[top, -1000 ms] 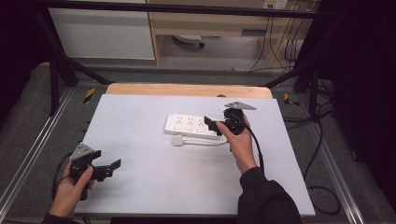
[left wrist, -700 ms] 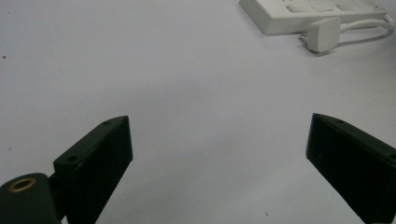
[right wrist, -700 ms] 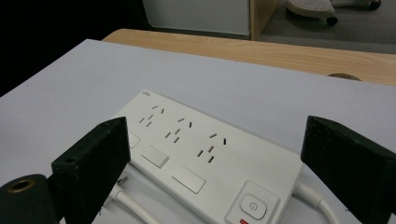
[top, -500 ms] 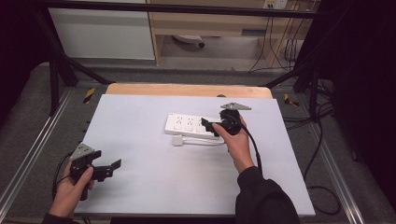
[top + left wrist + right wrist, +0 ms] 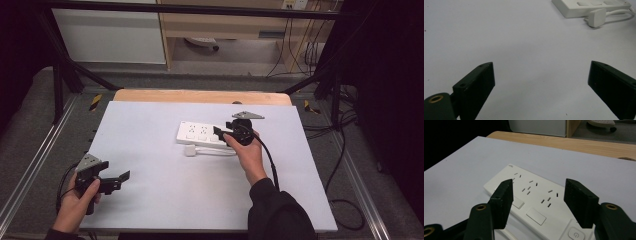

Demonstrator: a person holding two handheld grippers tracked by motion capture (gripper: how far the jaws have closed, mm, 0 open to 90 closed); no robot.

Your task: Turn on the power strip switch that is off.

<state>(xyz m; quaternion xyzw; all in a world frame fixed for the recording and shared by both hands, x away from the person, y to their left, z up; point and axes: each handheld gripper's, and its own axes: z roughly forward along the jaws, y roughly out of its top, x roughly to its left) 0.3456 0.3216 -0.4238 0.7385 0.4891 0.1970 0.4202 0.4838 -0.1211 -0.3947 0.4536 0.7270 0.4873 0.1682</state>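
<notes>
While half-closing over the power strip (image 5: 534, 202) at frame centre, right gripper (image 5: 537, 200) grasps nothing; left gripper (image 5: 541, 85) wide, released; white table (image 5: 165, 200).

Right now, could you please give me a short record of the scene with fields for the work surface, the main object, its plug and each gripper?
surface: pale grey table top on a wooden board
main object: white plastic power strip, lying flat, sockets and switches facing up
plug: white plug on its white cable, lying beside the strip
right gripper: over the strip's switch end, jaws have just been closing, astride its width, pads not seen pressing
left gripper: open, over bare table, apart from the strip
</notes>
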